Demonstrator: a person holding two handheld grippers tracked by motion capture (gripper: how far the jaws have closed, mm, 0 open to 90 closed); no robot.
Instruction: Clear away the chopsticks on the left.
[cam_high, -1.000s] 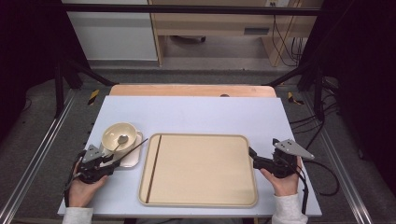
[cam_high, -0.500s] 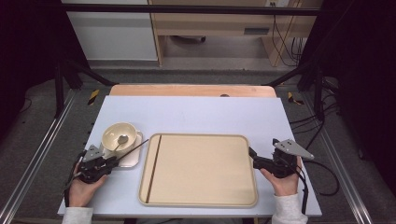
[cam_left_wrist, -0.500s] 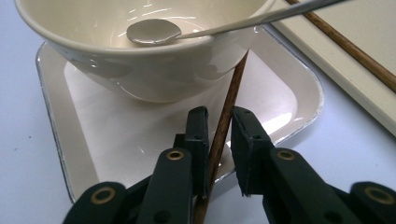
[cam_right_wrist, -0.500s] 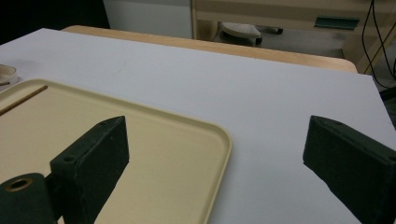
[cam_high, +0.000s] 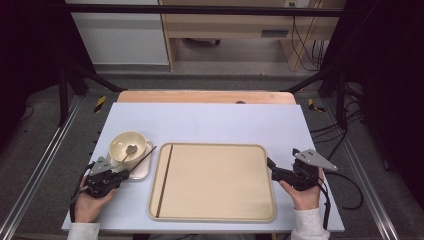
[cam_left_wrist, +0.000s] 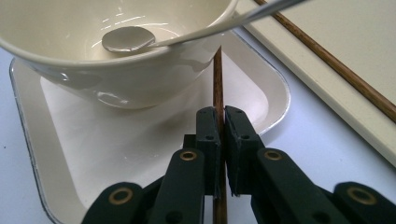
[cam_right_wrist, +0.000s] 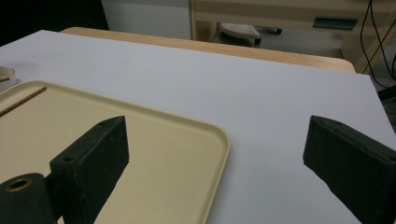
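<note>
Pinching chopstick (cam_left_wrist: 218, 79) in my left gripper (cam_left_wrist: 220, 122), jaws just closed on it, beside bowl (cam_left_wrist: 116, 56) on plate (cam_left_wrist: 261, 88). Other chopstick (cam_high: 164, 179) already on tray (cam_high: 220, 215). This one left to move. Right gripper (cam_right_wrist: 215, 154) wide, holding nothing.

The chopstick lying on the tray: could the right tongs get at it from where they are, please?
Probably yes: the chopstick lies bare along the tray's left side, the right tongs stand open at its right edge, and only bare tray lies between.

A cream bowl (cam_high: 128, 145) holds a spoon (cam_high: 130, 150) (on a square plate (cam_high: 142, 167)), beside a tray (cam_high: 215, 182)
</note>
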